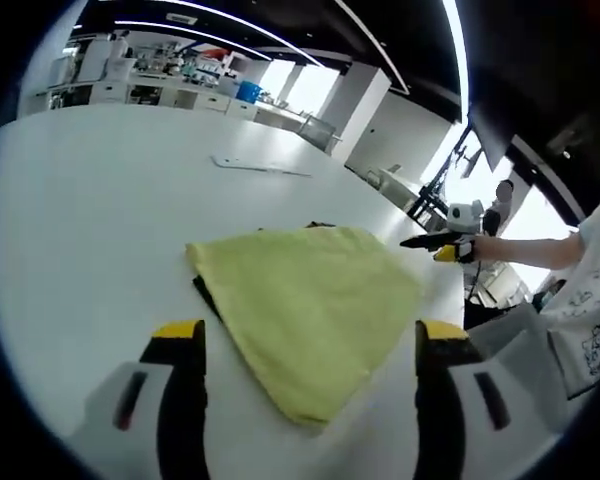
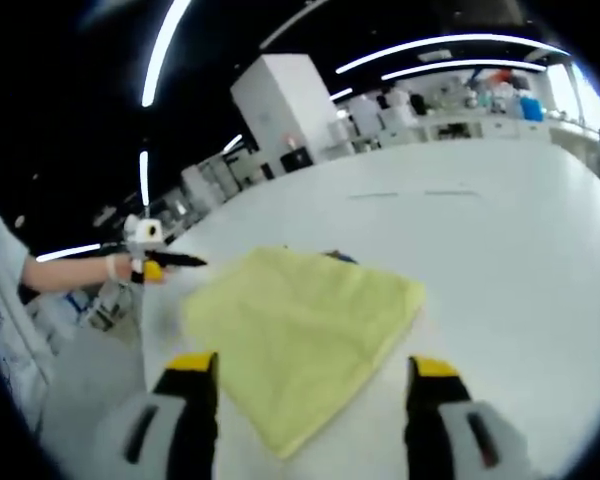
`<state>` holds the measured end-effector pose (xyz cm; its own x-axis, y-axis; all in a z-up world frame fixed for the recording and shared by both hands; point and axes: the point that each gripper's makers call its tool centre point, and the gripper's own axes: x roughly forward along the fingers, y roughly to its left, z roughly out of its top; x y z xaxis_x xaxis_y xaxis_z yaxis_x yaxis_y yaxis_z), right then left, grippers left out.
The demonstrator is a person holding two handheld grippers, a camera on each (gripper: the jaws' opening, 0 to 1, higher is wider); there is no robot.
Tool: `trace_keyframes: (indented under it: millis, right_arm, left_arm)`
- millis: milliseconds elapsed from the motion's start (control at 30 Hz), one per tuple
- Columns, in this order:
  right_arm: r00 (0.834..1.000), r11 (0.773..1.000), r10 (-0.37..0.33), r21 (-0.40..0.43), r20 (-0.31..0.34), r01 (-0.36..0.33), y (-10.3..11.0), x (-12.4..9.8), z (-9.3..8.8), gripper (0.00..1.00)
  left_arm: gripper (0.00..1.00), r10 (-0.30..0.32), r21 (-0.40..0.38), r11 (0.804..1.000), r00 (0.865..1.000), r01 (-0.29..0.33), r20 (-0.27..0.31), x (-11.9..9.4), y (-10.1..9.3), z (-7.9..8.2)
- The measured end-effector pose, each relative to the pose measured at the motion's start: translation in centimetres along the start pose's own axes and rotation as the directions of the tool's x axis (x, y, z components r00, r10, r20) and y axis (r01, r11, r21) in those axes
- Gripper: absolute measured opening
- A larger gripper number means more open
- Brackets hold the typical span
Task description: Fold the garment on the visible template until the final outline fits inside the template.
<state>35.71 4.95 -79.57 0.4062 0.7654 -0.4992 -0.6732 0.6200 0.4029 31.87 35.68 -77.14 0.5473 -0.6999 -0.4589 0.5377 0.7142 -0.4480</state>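
Note:
A folded yellow garment (image 1: 315, 310) lies flat on the white table (image 1: 90, 220). A dark template (image 1: 204, 291) peeks out from under its left and far edges. My left gripper (image 1: 310, 335) hovers over the garment's near corner, open, with nothing between its yellow-tipped jaws. The right gripper (image 1: 448, 246) is held by a hand beyond the garment's right edge. In the right gripper view the garment (image 2: 300, 325) lies ahead with a sliver of template (image 2: 338, 257) behind it. My right gripper (image 2: 312, 368) is open above its near edge, and the left gripper (image 2: 162, 262) shows at the left.
A thin pale strip (image 1: 260, 165) lies farther back on the table, also seen as the strip (image 2: 400, 194). Counters with lab gear (image 1: 130, 85) line the far wall. A person in a white printed shirt (image 1: 592, 290) stands at the table's edge.

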Motion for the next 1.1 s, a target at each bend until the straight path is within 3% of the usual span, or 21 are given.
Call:
trace_keyframes:
  millis: [300,433,633,900,1100]
  right_arm:
    - [1.0,1.0,0.01,0.009,-0.01,-0.009,1.3,-1.0,-1.7,0.73]
    - [1.0,1.0,0.009,0.012,-0.015,-0.009,1.5,-1.4,-2.3,0.71]
    - [0.999,0.999,0.027,0.037,-0.034,-0.026,1.9,-1.6,-3.7,0.64]
    - [0.997,0.999,0.038,0.038,-0.07,-0.036,2.2,-1.7,-5.2,0.55]
    - [0.993,0.998,0.042,0.046,-0.108,-0.037,2.3,-1.9,-6.3,0.44]
  left_arm:
    - [0.77,0.02,-0.023,1.0,1.0,-0.02,-0.006,-1.7,-0.5,-2.8]
    - [0.69,0.037,-0.036,0.999,0.999,-0.038,-0.015,-2.1,-0.6,-3.9]
    - [0.62,0.048,-0.049,0.998,0.998,-0.049,-0.034,-2.3,-1.8,-5.6]
    - [0.44,0.049,-0.064,0.997,0.998,-0.052,-0.035,-2.0,-2.7,-6.5]
    - [0.29,0.065,-0.083,0.994,0.997,-0.069,-0.049,-1.9,-1.3,-7.3]
